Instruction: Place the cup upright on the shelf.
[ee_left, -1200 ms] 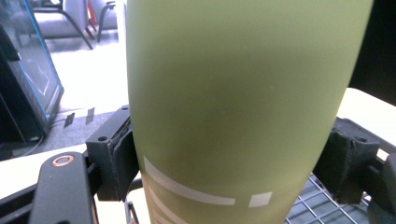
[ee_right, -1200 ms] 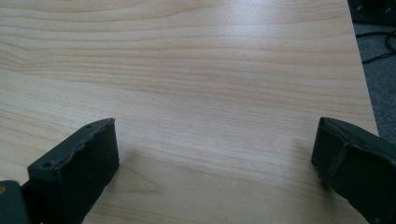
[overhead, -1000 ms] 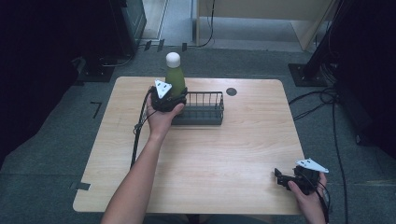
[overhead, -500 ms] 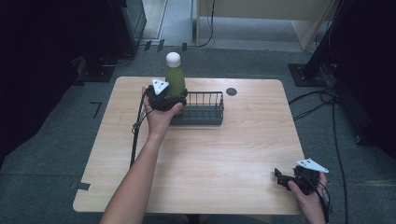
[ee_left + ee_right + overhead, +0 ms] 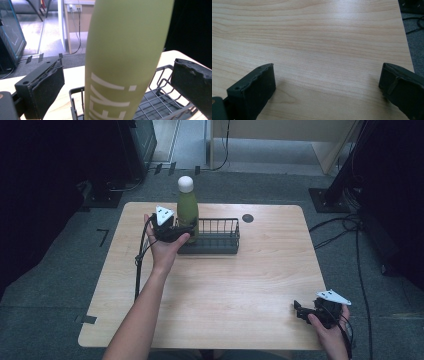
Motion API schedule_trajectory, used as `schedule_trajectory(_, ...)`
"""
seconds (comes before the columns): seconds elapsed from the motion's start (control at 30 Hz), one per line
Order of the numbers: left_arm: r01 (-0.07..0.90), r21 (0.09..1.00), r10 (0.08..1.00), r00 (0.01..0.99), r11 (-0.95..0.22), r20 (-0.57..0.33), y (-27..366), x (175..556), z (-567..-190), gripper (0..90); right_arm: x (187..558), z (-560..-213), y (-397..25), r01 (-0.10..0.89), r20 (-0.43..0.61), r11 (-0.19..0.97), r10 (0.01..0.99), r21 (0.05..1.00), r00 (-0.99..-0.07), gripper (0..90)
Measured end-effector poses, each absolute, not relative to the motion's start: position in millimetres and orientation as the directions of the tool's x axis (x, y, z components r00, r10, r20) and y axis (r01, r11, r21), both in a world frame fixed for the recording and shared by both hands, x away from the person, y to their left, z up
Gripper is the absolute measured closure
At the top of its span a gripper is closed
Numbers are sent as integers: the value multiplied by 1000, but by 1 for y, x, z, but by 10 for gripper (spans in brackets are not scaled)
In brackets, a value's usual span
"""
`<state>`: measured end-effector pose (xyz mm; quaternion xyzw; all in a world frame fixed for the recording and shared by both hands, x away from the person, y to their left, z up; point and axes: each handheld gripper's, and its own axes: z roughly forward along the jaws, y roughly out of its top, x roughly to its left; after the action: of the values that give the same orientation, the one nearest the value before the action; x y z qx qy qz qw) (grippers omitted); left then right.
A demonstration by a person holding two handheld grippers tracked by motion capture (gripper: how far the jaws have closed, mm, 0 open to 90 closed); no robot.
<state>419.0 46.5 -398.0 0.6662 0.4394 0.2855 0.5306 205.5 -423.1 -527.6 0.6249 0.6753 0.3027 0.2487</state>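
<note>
- left gripper (image 5: 187, 231) jaws wide apart around green bottle (image 5: 187, 210), no contact; tall bottle may topple in wire basket (image 5: 220, 236) near desk (image 5: 240, 285) far edge.
- right gripper (image 5: 300, 310) agape, empty, near-right corner.

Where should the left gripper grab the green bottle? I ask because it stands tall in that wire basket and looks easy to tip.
Grip the green bottle on its straight body above the wire basket rim, coming level from the table's left side as the left gripper does now. It stands upright, the wide-open jaws already flank it with gaps, and the rounded white cap offers little hold.
</note>
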Motion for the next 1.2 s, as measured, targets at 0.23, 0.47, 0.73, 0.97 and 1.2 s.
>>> schedule_trajectory(0.23,271,960,885,461,-69,-67,60,403,-399,0,206,-528,-422,697,36,42,995,716,-96,3)
schedule_trajectory(0.47,261,963,884,464,-71,-61,72,387,-402,0,206,-528,-422,697,31,48,995,716,-99,3)
schedule_trajectory(0.73,253,962,883,468,-97,-34,82,366,-410,0,206,-528,-422,696,29,49,995,716,-100,3)
schedule_trajectory(0.97,258,959,879,475,-116,-21,88,352,-419,0,206,-528,-422,696,29,49,995,716,-100,3)
schedule_trajectory(1.2,268,955,878,478,-130,-14,94,338,-429,0,206,-528,-422,696,29,50,995,716,-100,3)
